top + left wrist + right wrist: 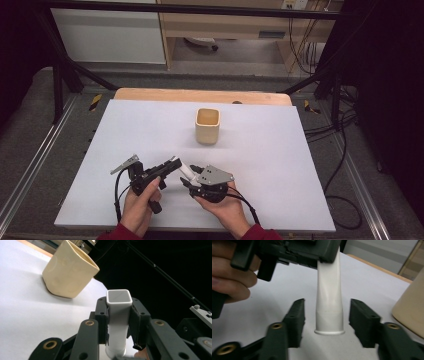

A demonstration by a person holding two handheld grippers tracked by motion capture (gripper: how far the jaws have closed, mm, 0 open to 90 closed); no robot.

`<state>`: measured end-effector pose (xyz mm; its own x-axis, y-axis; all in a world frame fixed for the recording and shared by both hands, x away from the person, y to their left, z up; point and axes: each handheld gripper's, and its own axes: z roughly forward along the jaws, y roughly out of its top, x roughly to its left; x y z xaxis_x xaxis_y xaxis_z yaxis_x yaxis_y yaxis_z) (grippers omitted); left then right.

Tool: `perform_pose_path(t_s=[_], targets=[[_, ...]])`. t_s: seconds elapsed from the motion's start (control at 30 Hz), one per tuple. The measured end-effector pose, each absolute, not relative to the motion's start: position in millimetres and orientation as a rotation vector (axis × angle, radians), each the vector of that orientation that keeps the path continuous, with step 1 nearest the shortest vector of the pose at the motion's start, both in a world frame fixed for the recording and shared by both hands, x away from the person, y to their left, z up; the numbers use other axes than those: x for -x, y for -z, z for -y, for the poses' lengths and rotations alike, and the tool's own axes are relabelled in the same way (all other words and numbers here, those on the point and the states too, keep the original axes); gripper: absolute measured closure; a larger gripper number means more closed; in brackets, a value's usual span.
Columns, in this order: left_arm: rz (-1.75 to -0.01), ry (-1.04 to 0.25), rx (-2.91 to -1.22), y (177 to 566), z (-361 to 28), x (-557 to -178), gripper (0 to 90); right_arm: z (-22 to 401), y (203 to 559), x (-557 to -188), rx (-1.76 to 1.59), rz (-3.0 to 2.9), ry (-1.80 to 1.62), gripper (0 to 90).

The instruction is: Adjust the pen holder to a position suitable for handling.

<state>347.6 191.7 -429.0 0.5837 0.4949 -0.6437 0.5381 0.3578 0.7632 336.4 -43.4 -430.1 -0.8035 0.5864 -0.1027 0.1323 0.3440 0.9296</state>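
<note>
A white plastic tube (186, 171) with a squared mouth at one end and a round flared rim at the other is held low over the white table sheet (150, 130). My left gripper (176, 162) is shut on it; in the left gripper view both pads (102, 315) press the tube (119, 307) just below its square mouth. My right gripper (189, 180) faces it from the right. In the right gripper view its jaws stand apart on either side of the tube's round end (329, 315), with a gap on each side. The right gripper (327, 315) is open.
A cream, soft-cornered cup (207, 126) stands upright at the table's middle, beyond both grippers, also seen as the cup (68, 272) and the cup (412, 307). A wooden edge (200, 95) borders the far side. Black frame bars and cables lie around the table.
</note>
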Motion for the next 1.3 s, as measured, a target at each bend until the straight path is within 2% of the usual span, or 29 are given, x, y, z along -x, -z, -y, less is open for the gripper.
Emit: perform_pose_path(t_s=[0.17,0.5,0.73,1.07,1.3], targets=[[-1.028,-0.021,-1.271,426,-195,-348,71.1,44,430,-339,-0.692,-2.196,-1.445,25.5],[-1.018,-0.091,-1.305,424,-197,-348,71.1,48,432,-346,-0.780,-2.241,-1.394,8.6],[-1.015,-0.192,-1.341,418,-204,-347,71.1,53,434,-353,-0.855,-2.311,-1.355,4.2],[-0.999,-0.318,-1.377,409,-210,-345,71.1,91,426,-364,-0.925,-2.307,-1.307,4.2],[-0.976,-0.359,-1.403,406,-209,-343,71.0,114,419,-369,-0.956,-2.232,-1.303,4.1]])
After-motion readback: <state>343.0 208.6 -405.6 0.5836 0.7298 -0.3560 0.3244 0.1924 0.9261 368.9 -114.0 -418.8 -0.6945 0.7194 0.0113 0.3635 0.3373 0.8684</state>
